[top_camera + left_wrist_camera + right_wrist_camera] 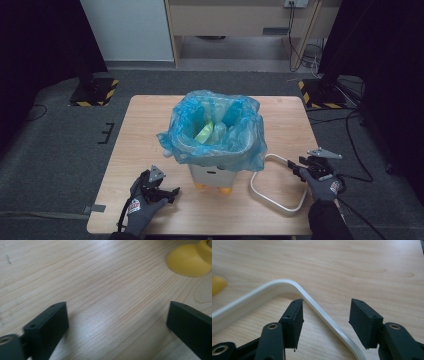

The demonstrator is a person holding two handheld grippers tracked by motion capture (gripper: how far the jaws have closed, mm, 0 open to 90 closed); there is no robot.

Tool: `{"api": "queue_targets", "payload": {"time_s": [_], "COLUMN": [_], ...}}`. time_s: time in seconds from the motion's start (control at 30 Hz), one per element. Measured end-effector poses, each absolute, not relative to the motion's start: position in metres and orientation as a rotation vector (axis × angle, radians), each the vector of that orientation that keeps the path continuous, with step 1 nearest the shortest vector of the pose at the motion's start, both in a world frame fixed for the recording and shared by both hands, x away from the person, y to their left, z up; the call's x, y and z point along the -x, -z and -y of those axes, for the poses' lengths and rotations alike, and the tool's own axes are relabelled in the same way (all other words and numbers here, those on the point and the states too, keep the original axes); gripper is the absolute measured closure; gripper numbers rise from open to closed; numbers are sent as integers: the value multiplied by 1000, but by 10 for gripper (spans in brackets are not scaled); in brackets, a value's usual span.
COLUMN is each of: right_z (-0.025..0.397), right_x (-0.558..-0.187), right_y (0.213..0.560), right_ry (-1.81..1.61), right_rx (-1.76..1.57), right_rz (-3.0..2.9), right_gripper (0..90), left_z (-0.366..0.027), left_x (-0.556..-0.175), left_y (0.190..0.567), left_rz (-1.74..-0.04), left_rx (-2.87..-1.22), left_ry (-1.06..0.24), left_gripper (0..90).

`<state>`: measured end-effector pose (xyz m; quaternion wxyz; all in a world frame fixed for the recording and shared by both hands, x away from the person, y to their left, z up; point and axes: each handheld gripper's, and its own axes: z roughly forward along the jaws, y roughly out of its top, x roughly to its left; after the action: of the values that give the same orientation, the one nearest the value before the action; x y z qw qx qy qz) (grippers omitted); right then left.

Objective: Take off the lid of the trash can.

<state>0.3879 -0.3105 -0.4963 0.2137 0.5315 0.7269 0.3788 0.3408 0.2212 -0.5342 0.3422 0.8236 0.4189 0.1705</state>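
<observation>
Straddling the white frame [324, 315] near the table's [150, 120] front right corner, the right gripper [325, 315] is standing open, jaws either side of the rail, not yet pinching.

Nearer the front left edge, the left gripper [167, 192] is resting open and empty. Closing off-centre risks the thin rail skidding out; farther back, the blue-lined bin [215, 130] on yellow feet [190, 262] is sitting close enough for a swung frame to snag its bag.

high view dim, dark edges | gripper views bright, soft | near fingers [47, 327] blurred
</observation>
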Motion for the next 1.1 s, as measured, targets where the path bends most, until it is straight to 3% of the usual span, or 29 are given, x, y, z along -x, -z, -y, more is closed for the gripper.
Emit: {"api": "queue_targets", "payload": {"time_s": [0.1, 0.23, 1.1], "right_z": [307, 306, 297], "right_x": [-386, -384, -367], "right_y": [489, 479, 430], "right_ry": [-1103, -1169, -1357], "right_rx": [-1457, -1438, -1318], "right_rz": [-1989, -1943, -1795], "right_gripper": [433, 431, 415], "left_z": [-226, -234, -267], "left_x": [-341, -341, -323], "left_y": [531, 524, 454], "left_rz": [-1118, -1155, -1143], "left_rx": [-2124, -2085, -1718], "left_ry": [-430, -444, -615], "left_gripper": [139, 183, 206]}}
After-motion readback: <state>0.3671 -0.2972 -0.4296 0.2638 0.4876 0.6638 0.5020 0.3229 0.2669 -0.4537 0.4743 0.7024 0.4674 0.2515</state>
